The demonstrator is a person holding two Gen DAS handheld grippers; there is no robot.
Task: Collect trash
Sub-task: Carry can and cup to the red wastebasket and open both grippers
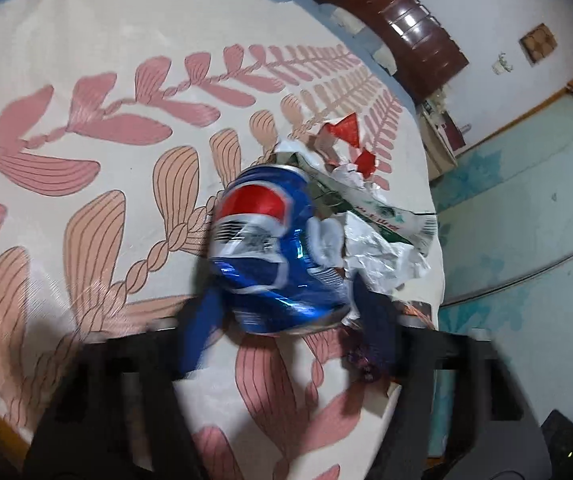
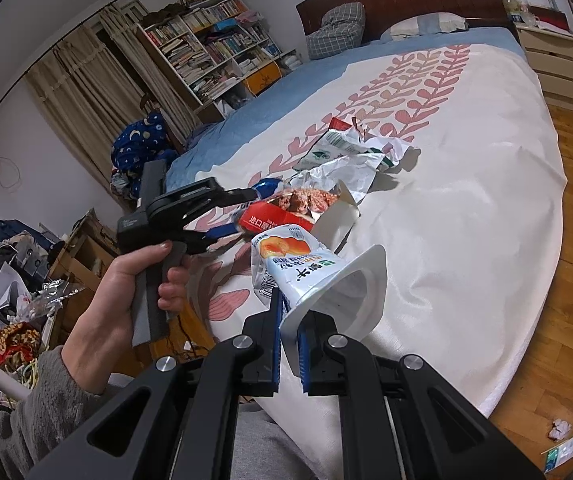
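Note:
A dented blue Pepsi can sits between the blue fingers of my left gripper, which is shut on it just above the bed; the view is blurred. In the right wrist view the left gripper reaches into the trash pile and only a bit of the can shows. My right gripper is shut on the rim of a white yogurt cup, held over the bed's near edge. Crumpled white and green wrappers and a red carton lie on the bedspread.
The bed has a white cover with pink leaves, pillows and a dark headboard. A nightstand stands at the right. Small scraps lie on the wooden floor. A bookshelf and cluttered piles are at the left.

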